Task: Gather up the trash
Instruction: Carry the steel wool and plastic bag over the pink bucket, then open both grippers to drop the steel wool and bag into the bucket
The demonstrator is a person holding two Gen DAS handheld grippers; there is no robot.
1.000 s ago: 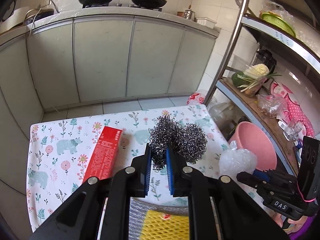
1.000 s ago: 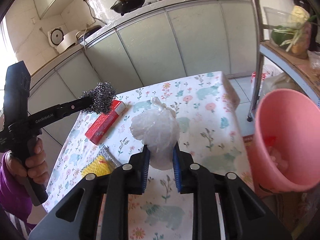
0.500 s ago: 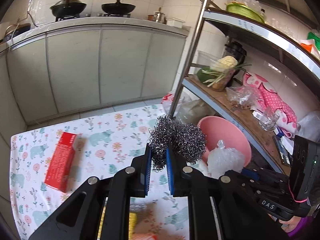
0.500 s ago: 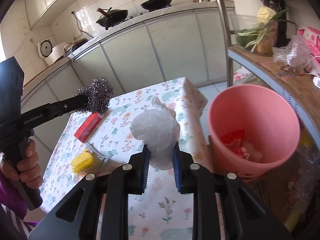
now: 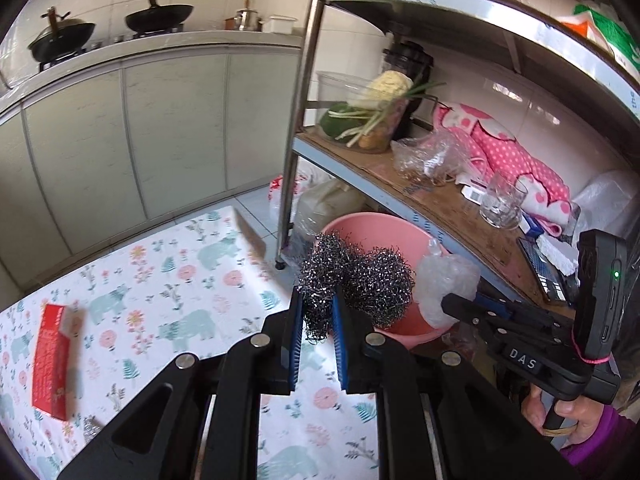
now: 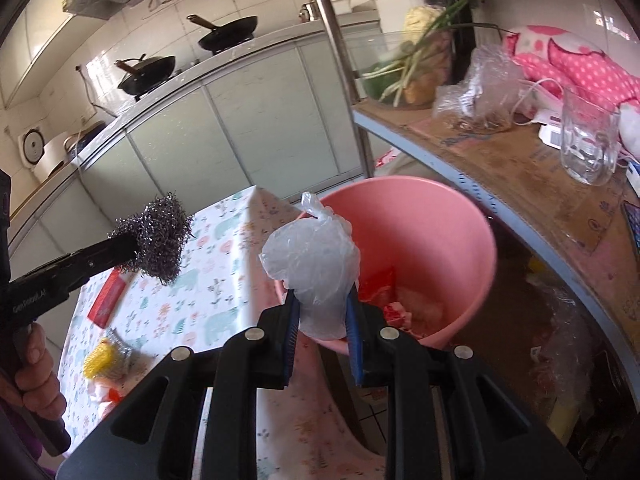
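My left gripper (image 5: 318, 300) is shut on a grey steel wool scrubber (image 5: 360, 280), held in the air at the table's right edge, in front of the pink bin (image 5: 404, 236). From the right wrist the same scrubber (image 6: 160, 240) shows at the tip of the left gripper, over the table. My right gripper (image 6: 322, 300) is shut on a crumpled clear plastic bag (image 6: 312, 264), held at the near rim of the pink bin (image 6: 440, 220). The bin stands on the floor beside the table and holds red and pale wrappers (image 6: 380, 284).
On the floral tablecloth (image 5: 180, 280) lie a red box (image 5: 50, 364) and a yellow mesh scrubber (image 6: 98, 360). A metal shelf rack (image 5: 298, 92) beside the bin carries vegetables, a glass (image 5: 500, 204), plastic bags and pink cloth. Kitchen counter with pans stands behind.
Both grippers have swung right from over the table toward the pink bin, each still holding its item. The bin now sits directly behind the scrubber and the bag.
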